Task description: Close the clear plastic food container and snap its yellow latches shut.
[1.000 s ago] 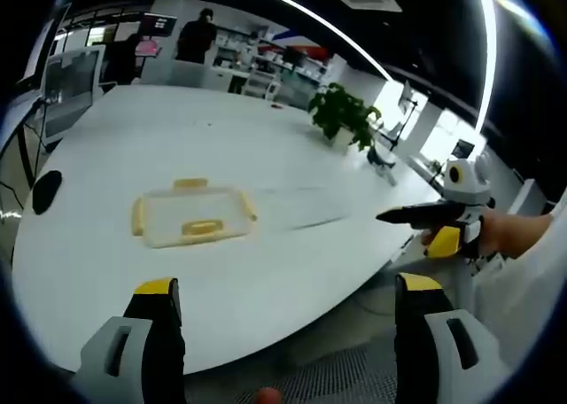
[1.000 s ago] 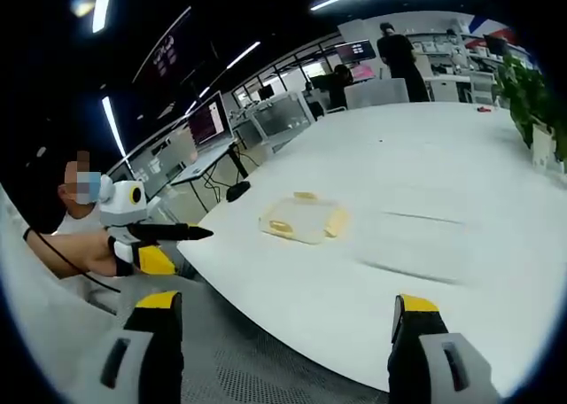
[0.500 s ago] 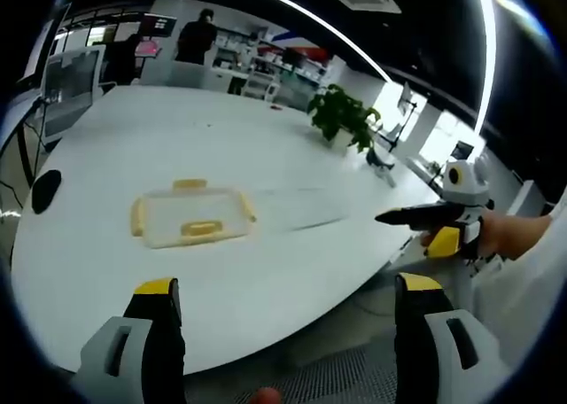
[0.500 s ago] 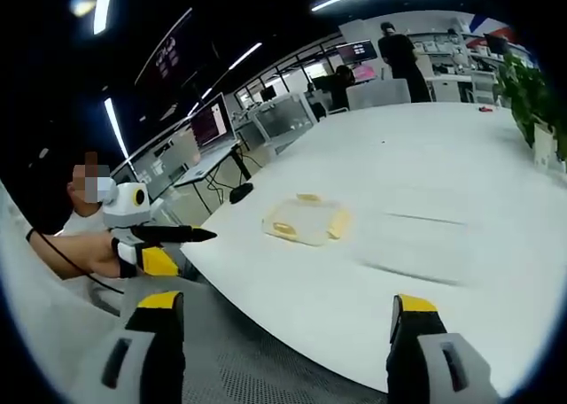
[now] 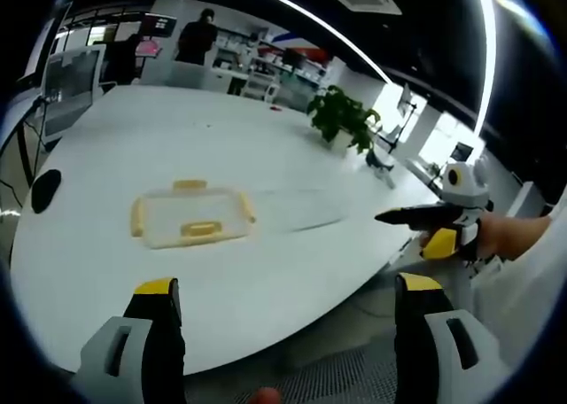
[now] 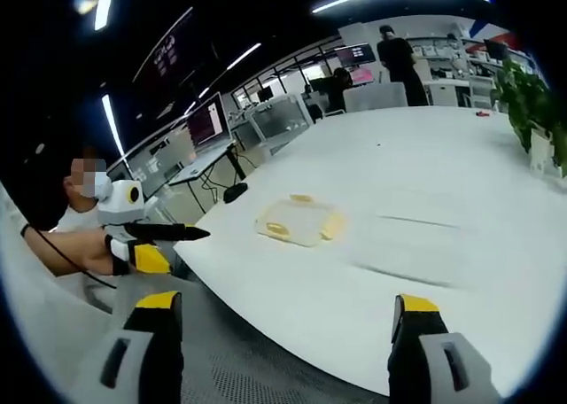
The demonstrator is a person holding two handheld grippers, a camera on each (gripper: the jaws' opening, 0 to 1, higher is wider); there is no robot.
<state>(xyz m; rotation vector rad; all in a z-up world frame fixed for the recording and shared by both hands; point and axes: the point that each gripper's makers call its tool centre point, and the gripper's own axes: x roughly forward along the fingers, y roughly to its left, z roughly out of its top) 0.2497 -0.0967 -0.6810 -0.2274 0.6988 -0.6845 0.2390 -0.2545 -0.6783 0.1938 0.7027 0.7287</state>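
container (image 5: 190, 215) well ahead of left gripper (image 5: 286, 302), untouched; clear, flat, yellow latches | both grippers wide; right gripper (image 6: 281, 314) empty

Bright ceiling strips (image 5: 301, 14), glare, fisheye-warped edges.

1. One table (image 5: 266, 271), big and white.
2. One clear food container (image 5: 190, 216) on it.
3. Four yellow latches (image 5: 202, 229) on the container.
4. One clear lid (image 5: 297, 207) lying beside the container.
5. One green plant (image 5: 343, 113).
6. Two hand-held grippers: the left hand-held gripper (image 5: 282, 291) and the right hand-held gripper (image 6: 283, 308).
7. One black mouse (image 5: 44, 190).
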